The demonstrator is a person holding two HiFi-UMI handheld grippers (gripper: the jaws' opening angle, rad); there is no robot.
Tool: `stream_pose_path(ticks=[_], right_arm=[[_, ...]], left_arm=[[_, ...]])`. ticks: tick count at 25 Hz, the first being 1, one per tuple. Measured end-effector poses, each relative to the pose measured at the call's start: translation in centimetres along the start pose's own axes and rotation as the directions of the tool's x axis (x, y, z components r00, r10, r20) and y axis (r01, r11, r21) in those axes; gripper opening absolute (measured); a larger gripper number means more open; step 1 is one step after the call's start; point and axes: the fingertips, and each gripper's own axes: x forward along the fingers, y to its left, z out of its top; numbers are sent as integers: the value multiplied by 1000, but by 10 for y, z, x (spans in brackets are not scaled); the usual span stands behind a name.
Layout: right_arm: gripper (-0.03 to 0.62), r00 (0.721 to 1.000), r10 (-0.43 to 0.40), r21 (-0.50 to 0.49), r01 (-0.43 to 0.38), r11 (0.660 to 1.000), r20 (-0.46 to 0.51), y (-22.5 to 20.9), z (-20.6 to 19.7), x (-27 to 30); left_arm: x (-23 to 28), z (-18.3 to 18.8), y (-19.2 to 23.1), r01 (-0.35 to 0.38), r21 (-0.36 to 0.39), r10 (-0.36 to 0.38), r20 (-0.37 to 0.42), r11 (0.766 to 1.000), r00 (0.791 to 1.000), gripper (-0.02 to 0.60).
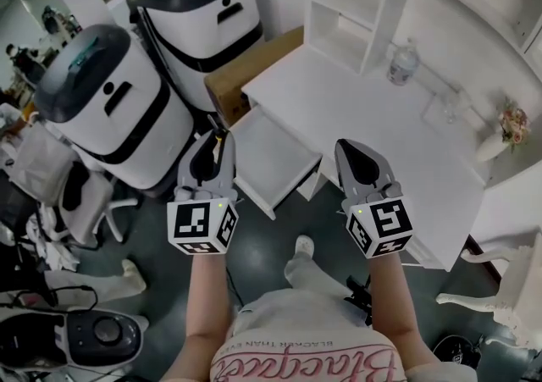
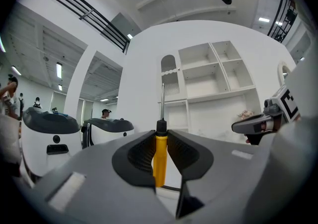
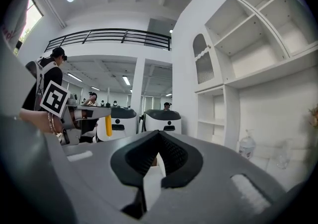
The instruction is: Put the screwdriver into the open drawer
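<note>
Clear bottle [image 1: 403, 63] on white desk [image 1: 356, 109]

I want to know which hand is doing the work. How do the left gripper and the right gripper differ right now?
The left gripper clamps a yellow-handled screwdriver in its jaws, shaft up; the right gripper has its jaws together on nothing. In the head view the left one hangs by the open drawer, the right one before the desk. Both point toward the desk.

screwdriver [image 2: 160, 154] partly hidden, white chair [image 1: 518, 287] cut off
</note>
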Motion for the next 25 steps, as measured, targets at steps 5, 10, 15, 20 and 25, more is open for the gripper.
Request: stream_pose_path(ticks=[5, 10, 15, 20, 25], right_arm=[[3, 1000, 23, 9, -23, 1000, -2, -30, 2, 33], [2, 999, 47, 16, -47, 999, -13, -57, 1, 65], [2, 996, 78, 12, -78, 997, -34, -76, -4, 94], [2, 994, 95, 22, -94, 995, -62, -89, -16, 113], [2, 991, 99, 42, -95, 995, -92, -98, -27, 127]], left_arm=[[40, -4, 4, -22, -1, 22, -20, 1000, 1000, 92], [74, -13, 11, -50, -19, 49, -39, 999, 998, 92], [103, -25, 21, -83, -36, 81, -65, 996, 995, 92], [124, -39, 28, -102, -70, 95, -92, 992, 991, 92], [138, -58, 34, -101, -108, 86, -142, 989, 986, 92]])
